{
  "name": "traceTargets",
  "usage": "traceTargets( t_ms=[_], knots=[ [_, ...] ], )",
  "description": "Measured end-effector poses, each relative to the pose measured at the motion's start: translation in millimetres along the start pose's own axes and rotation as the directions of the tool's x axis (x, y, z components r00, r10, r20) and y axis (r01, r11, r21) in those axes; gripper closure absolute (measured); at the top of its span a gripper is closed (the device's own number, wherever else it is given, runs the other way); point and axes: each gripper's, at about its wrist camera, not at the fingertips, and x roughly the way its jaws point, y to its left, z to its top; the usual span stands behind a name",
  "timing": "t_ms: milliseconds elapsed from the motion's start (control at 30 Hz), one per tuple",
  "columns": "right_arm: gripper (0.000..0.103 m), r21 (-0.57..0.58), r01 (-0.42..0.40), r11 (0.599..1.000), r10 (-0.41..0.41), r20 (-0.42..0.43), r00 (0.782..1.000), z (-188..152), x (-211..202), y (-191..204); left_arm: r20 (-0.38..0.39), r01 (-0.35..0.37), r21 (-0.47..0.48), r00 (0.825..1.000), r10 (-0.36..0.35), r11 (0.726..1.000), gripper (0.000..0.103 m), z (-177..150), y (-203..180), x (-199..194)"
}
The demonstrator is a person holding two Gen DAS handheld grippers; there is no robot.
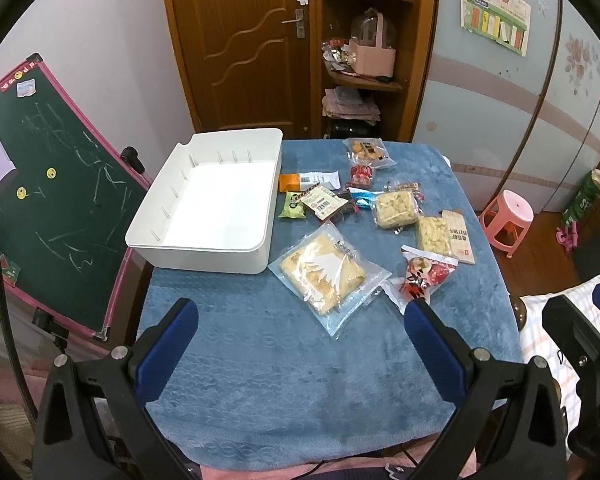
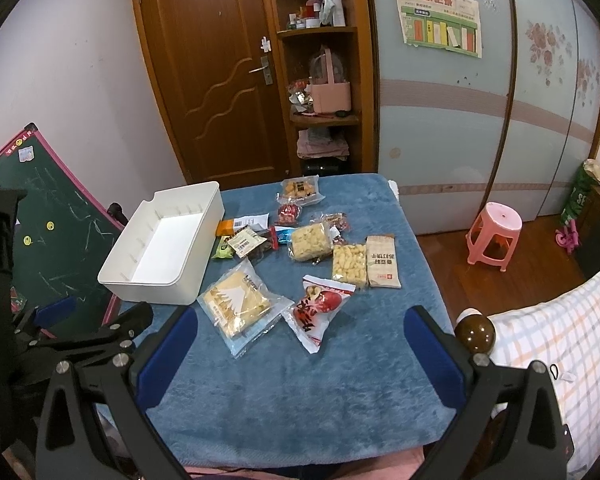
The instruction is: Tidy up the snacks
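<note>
A white plastic bin (image 1: 216,236) (image 2: 156,276) stands empty at the table's left. Several snack packs lie to its right on the blue cloth: a large clear bread pack (image 1: 324,280) (image 2: 238,304), a red-and-white pack (image 1: 424,276) (image 2: 320,304), two yellow puffed-snack packs (image 1: 394,208) (image 2: 350,264), a brown cracker pack (image 2: 382,262), and small packs near the bin (image 1: 318,200) (image 2: 246,242). My left gripper (image 1: 300,344) is open and empty over the near cloth. My right gripper (image 2: 300,348) is open and empty, just short of the bread and red packs.
The table has a blue towel cover (image 1: 292,392) (image 2: 300,400). A green chalkboard (image 1: 56,196) leans at the left. A pink stool (image 2: 494,236) stands on the floor at the right. A checked cushion (image 2: 560,344) lies near right. A wooden door and shelves are behind.
</note>
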Motion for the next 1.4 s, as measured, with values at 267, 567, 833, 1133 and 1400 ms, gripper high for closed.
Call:
traceTargets(
  t_ms=[267,567,833,1133,1400],
  knots=[
    [0.000,-0.010,0.002,1.000,-0.002,0.013,1.000,0.7,-0.5,0.9,0.031,-0.003,-0.024,1.000,0.004,1.000,0.001,9.2,7.7,-4.1],
    [0.000,-0.013,0.010,1.000,-0.010,0.034,0.999,7.0,-3.0,-2.7,0.045,0.031,0.035,0.998,-0.033,0.999,0.001,17.1,3.6,-9.3],
    [0.000,-0.037,-0.023,0.999,0.025,0.037,0.999,17.3,-2.2,-4.4,0.035,0.081,0.073,0.996,-0.084,0.994,0.001,26.0,6.9,-8.3],
    [0.000,-0.098,-0.002,0.995,0.005,0.026,1.000,27.9,15.9,-5.2,0.058,0.108,0.161,0.991,-0.119,0.981,0.001,42.2,4.1,3.6],
    [0.010,-0.058,-0.021,0.998,0.017,-0.064,0.998,30.9,69.1,-33.9,-0.003,0.115,0.164,0.993,-0.116,0.980,0.001,43.3,6.1,62.9]
  ],
)
